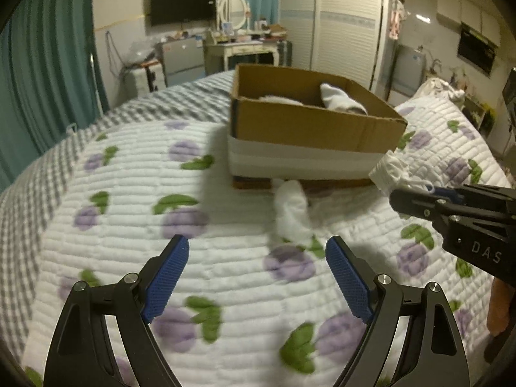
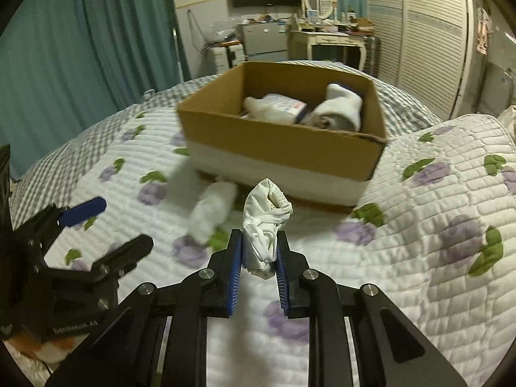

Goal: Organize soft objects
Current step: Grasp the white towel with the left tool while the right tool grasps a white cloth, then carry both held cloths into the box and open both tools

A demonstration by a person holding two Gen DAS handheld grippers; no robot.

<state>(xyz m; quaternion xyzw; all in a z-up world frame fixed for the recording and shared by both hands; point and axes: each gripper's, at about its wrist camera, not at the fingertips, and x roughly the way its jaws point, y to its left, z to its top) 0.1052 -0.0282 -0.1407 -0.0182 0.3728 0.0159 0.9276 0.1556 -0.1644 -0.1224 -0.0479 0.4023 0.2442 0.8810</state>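
A cardboard box stands on the quilted bed and holds rolled white socks. My right gripper is shut on a bundled white sock, held above the quilt in front of the box; it also shows at the right in the left wrist view with the sock. Another white sock lies on the quilt before the box. My left gripper is open and empty, just short of that sock; it also shows in the right wrist view.
The bed has a white quilt with purple flowers over a grey checked cover. A teal curtain hangs at the left. A desk with a mirror and a wardrobe stand behind.
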